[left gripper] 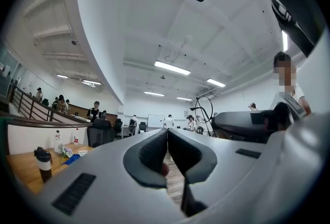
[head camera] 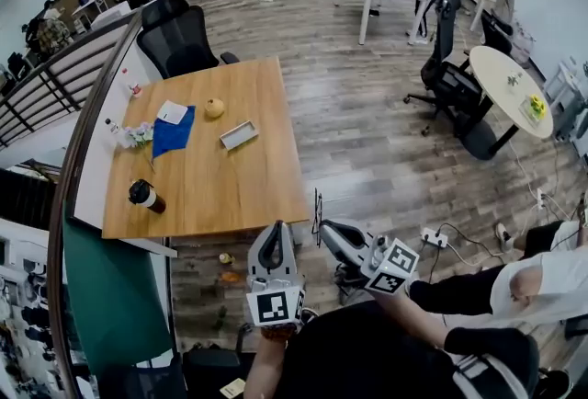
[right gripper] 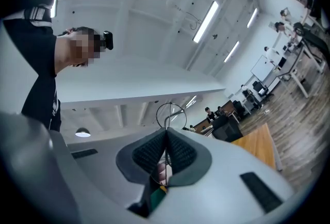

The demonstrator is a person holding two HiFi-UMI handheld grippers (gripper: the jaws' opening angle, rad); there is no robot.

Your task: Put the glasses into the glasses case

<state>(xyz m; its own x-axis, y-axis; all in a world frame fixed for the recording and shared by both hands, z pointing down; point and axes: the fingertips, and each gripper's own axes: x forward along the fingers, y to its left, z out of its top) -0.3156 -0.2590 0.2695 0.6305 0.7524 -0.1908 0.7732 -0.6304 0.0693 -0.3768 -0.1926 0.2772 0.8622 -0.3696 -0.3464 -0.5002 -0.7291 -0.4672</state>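
Wood covers most of this room: a pale plank floor (head camera: 367, 131) and a square wooden table (head camera: 239, 195), which is set against a curved white ledge with a dark railing (head camera: 41, 85). On the table are a blue cloth (head camera: 172, 132), a black tumbler (head camera: 144, 195), a yellow object (head camera: 214, 108) and, near the middle, the pale glasses case (head camera: 239, 134). A black office chair (head camera: 179, 39) stands at the table's far side, and people gather at desks farther back. Off the table's near edge, the right gripper (head camera: 323, 227) is clenched on the thin wire glasses (head camera: 317, 207), which are up in the air and well apart from the case. The left gripper (head camera: 274, 230) beside it has its jaws pressed together with nothing between them.
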